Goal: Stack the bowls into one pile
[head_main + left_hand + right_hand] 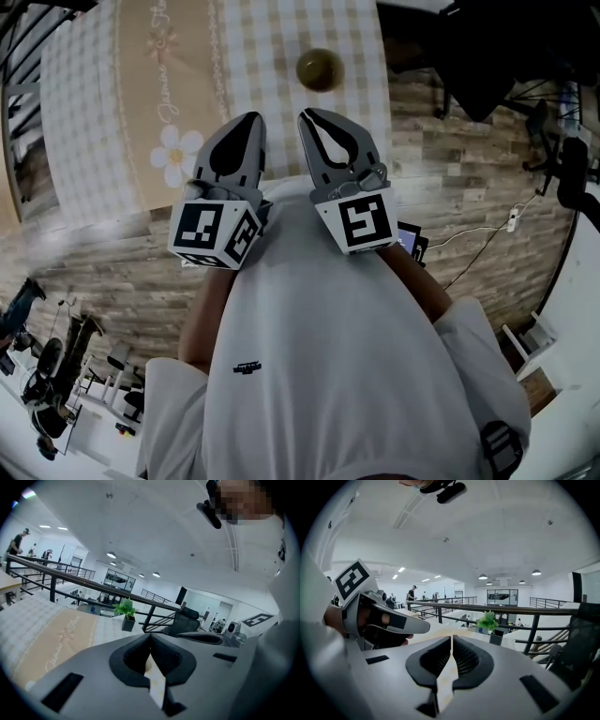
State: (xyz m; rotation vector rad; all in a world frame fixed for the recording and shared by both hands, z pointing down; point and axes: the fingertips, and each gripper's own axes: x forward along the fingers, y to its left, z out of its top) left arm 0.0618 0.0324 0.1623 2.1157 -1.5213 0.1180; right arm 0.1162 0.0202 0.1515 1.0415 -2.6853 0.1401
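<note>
Jaws of both grippers are pressed together with nothing between them: the left gripper shows its ribbed pads meeting along one line in its own view, and the right gripper shows the same in its own. In the head view the left gripper and the right gripper are side by side, just apart, close in front of the person's white shirt, with their tips pointing towards the desk. A dark olive bowl sits on the desk's checked cloth, beyond the right gripper's tips and well apart from both grippers; seen from straight above, it does not show whether more bowls are nested in it. A beige runner with a printed flower lies along the cloth to the bowl's left. Wood-patterned floor lies beside and in front of the desk. Both gripper views look out level over the desk to a potted plant and a dark railing behind it.
</note>
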